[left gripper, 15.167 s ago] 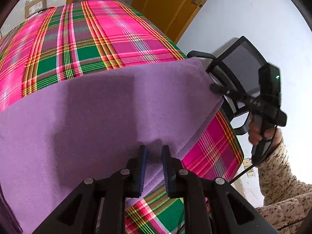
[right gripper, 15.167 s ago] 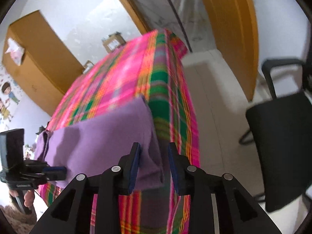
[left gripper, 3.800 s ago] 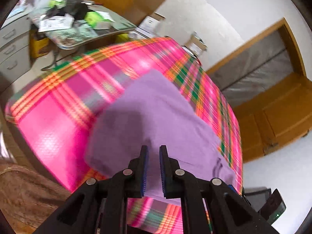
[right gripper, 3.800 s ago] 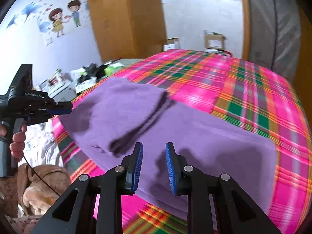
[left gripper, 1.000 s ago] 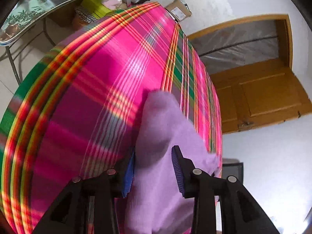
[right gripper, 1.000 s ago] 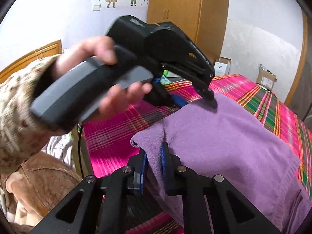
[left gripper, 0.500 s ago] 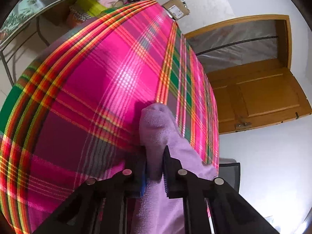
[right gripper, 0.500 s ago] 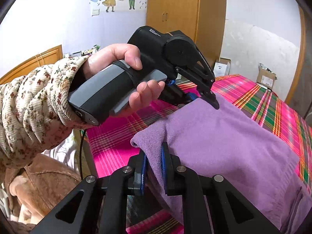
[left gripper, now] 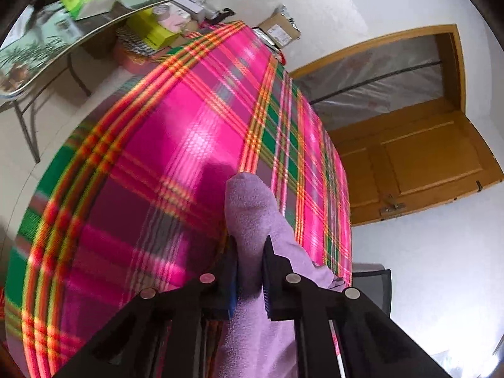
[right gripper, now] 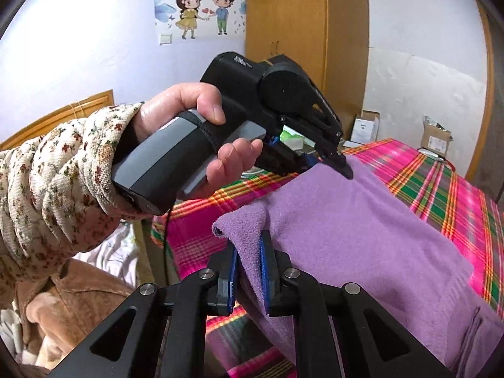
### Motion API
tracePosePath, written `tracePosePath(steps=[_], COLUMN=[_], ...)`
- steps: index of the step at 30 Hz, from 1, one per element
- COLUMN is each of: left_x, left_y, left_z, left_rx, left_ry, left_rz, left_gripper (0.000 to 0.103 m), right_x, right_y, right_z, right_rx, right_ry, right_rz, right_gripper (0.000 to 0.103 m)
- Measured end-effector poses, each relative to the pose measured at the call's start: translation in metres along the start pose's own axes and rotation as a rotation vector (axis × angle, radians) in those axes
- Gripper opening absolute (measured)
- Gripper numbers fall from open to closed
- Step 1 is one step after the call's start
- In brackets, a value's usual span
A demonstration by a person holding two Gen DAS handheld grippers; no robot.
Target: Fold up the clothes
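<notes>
A purple knit garment (right gripper: 371,239) lies across a table under a pink and green plaid cloth (left gripper: 176,157). In the left wrist view a thick fold of the same garment (left gripper: 252,217) sticks out past the fingertips, and my left gripper (left gripper: 249,261) is shut on it. Seen from the right wrist, my right gripper (right gripper: 247,264) is shut on the garment's near corner. The left gripper (right gripper: 330,160) also shows there, gripped by a hand (right gripper: 201,126) in a floral sleeve, pinching the garment's far edge above the plaid cloth (right gripper: 447,189).
A side table (left gripper: 60,31) with green and yellow packs stands beyond the plaid table's left end. Cardboard boxes (left gripper: 278,30) sit by the far wall. A wooden door (left gripper: 419,163) and a black chair (left gripper: 375,286) are to the right. A wooden wardrobe (right gripper: 302,44) stands behind.
The left gripper has closed on the garment's fold over the last second and has drawn it back a little. The right gripper stays shut on its corner.
</notes>
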State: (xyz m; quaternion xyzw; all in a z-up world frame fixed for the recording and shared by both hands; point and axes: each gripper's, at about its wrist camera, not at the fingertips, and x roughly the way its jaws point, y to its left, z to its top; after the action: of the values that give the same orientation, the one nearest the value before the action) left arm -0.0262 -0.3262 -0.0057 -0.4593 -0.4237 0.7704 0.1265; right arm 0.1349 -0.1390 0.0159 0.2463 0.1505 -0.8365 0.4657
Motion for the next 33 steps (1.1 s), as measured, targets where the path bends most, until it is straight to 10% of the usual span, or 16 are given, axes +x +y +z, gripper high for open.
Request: tracePosePath(steps=[33], left_x=[0.014], left_y=[-0.214], left_z=[-0.051], left_rx=[0.278], left_ry=[-0.065], left_rz=[-0.017], left_gripper=[0.013], right_x=[-0.175], right_y=[-0.065], right_z=[-0.008], right_rx=[0.167], right_ry=[-0.297], right_rz=[-0.156], right_gripper=[0.013])
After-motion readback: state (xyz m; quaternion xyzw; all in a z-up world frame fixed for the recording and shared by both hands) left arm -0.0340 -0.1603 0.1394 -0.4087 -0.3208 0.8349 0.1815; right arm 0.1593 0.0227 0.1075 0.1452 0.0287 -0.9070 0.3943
